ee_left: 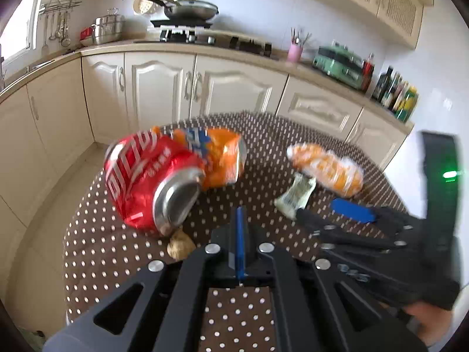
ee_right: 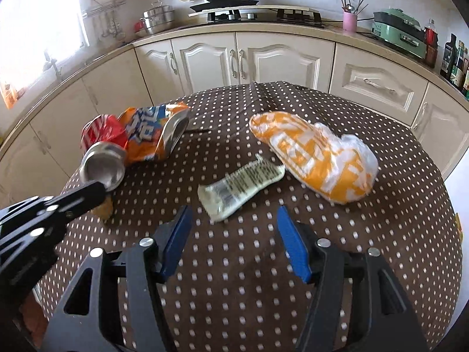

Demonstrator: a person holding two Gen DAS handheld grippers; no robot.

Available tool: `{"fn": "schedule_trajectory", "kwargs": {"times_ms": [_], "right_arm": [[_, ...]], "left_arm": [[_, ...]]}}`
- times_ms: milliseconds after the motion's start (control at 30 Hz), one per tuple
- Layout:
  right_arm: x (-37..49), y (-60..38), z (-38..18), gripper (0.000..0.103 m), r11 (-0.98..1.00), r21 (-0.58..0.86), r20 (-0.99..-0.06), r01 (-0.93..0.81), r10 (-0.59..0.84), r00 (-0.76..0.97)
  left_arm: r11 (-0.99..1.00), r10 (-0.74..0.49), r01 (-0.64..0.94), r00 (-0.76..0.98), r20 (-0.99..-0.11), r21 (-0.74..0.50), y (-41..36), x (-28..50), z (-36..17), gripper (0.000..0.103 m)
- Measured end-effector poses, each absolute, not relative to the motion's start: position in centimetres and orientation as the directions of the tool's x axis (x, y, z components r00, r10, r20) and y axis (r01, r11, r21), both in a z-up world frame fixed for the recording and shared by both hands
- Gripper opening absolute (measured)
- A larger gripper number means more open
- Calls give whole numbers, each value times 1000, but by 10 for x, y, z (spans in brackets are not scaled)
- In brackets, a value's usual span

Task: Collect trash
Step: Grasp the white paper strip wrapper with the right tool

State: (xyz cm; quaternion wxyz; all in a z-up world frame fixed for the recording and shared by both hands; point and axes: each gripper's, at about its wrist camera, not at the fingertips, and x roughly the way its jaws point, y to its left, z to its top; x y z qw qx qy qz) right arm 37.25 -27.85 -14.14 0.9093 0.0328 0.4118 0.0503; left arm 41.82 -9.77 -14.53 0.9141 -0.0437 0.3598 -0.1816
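In the left wrist view, the left gripper (ee_left: 239, 220) has its blue pads pressed flat together with nothing between them. It hangs over the polka-dot tablecloth (ee_left: 96, 243), short of the crushed red can (ee_left: 146, 179). An orange can (ee_left: 217, 155) lies against the red one, and a small brown scrap (ee_left: 180, 245) sits just beside the red can's base.

In the right wrist view, the right gripper (ee_right: 233, 226) stands with its jaws apart and empty. The crumpled pale wrapper (ee_right: 240, 184) lies just ahead of the gap, and the orange-and-white plastic bag (ee_right: 316, 158) is beyond it, touching or nearly so. The wrapper looks like the next pick. It is flat and limp, so the fingers should come down astride its narrow width, press close to the cloth and pinch without snagging the fabric.
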Motion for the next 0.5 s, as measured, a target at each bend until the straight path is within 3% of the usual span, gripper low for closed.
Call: {"fn": "schedule_trajectory", "kwargs": {"times_ms": [233,300,333,367,500], "right_arm": [[410,-273,-156,60,992,126,-778,-9,104,620],[415,-270,-157,59,996,93,-779,-7,77,622],[417,-267,-158,50,998,62,-782,-12,56,621],[418,-265,-158,41,999,30,-781,-15,33,623],[412,-264,-157,27,998,9,-783,-56,42,620]], "left_arm": [[960,-278,222,711,-646,-169,-75,417,-142,3],[963,-270,195,712,-648,-187,-67,416,-146,23],[964,-264,179,715,-648,-195,-62,414,-148,35],[965,-259,165,717,-647,-204,-58,413,-150,37],[968,-249,154,703,-666,-199,-53,406,-159,37]]}}
